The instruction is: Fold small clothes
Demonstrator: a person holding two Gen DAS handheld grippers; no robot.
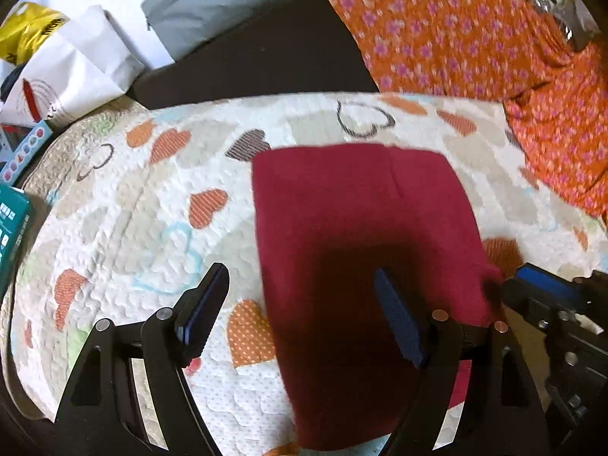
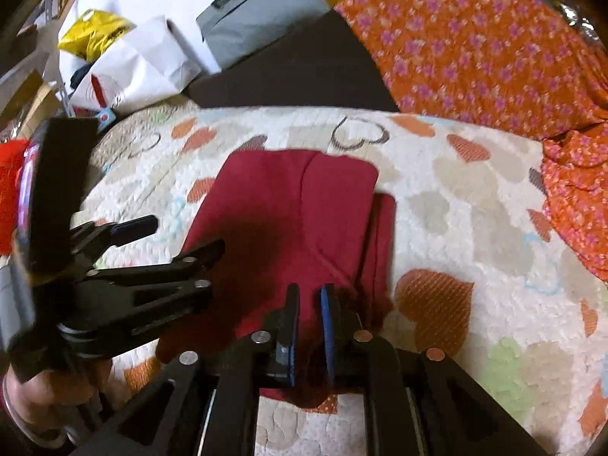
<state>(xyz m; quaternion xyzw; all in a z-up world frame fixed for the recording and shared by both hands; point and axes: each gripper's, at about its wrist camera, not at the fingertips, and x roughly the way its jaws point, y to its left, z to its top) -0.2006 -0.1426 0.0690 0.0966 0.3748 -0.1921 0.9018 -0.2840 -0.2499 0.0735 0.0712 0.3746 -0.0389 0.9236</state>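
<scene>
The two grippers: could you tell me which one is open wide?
The left gripper: its fingers stand far apart over the dark red garment. The right gripper has its fingers nearly together, pinching that garment's near edge.

Left gripper (image 1: 300, 304) low at 6 o'clock in its own view, jaws spread wide, nothing between the fingers. Right gripper (image 2: 309, 319) at 6 o'clock in its view, fingers nearly together with a narrow gap, pinching red cloth (image 2: 288, 205). Left gripper's holding hand (image 2: 34, 387) at 8 o'clock in right view.
</scene>
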